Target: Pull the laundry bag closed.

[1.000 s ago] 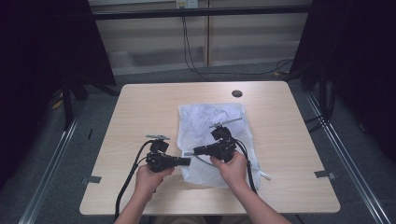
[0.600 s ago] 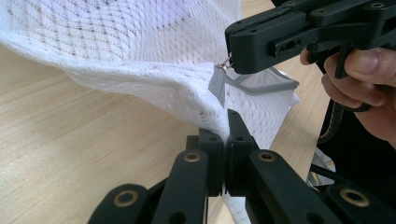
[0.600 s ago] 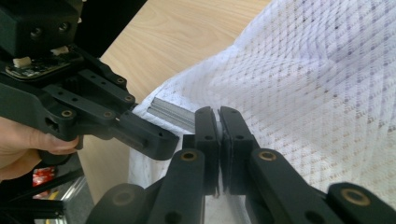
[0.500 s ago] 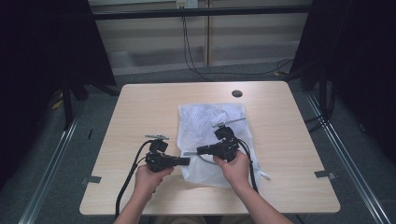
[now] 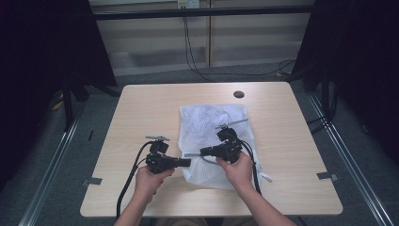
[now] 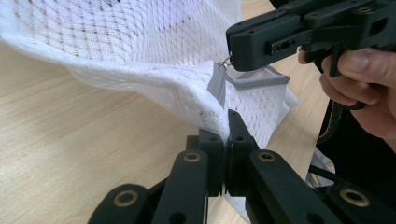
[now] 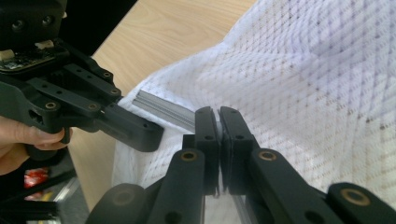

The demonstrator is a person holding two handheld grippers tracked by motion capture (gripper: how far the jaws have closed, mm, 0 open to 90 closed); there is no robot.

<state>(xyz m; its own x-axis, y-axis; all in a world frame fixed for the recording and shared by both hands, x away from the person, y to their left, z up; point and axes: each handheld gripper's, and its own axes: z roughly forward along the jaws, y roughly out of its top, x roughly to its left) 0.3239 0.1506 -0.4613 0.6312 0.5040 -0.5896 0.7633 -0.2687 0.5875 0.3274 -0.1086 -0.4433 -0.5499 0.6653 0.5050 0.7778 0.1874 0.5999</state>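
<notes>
Table point(image 5: 141, 108): pale wood top with rounded corners, a small dark round hole point(image 5: 238, 94) near its far edge; the far left quarter and the whole right strip lie bare, giving free room to either side of the work

Mesh bag point(image 5: 207, 120): white netting, spread flat right of the table's middle, its far edge well short of the table's far edge, its near edge just short of the table's near edge; its left edge is lifted off the wood between the two tools

Zipper tape point(image 6: 217, 86): grey strip along the bag's raised left edge, with a small metal pull point(image 6: 227, 60) at its upper end

Left gripper point(image 6: 227, 130): held in the person's left hand at the bag's left edge, jaws pressed together on the mesh fabric just below the grey tape

Right gripper point(image 7: 218, 119): held in the right hand over the bag, jaws pressed together on the zipper pull, as the left gripper view shows, with the left gripper close beside it
</notes>
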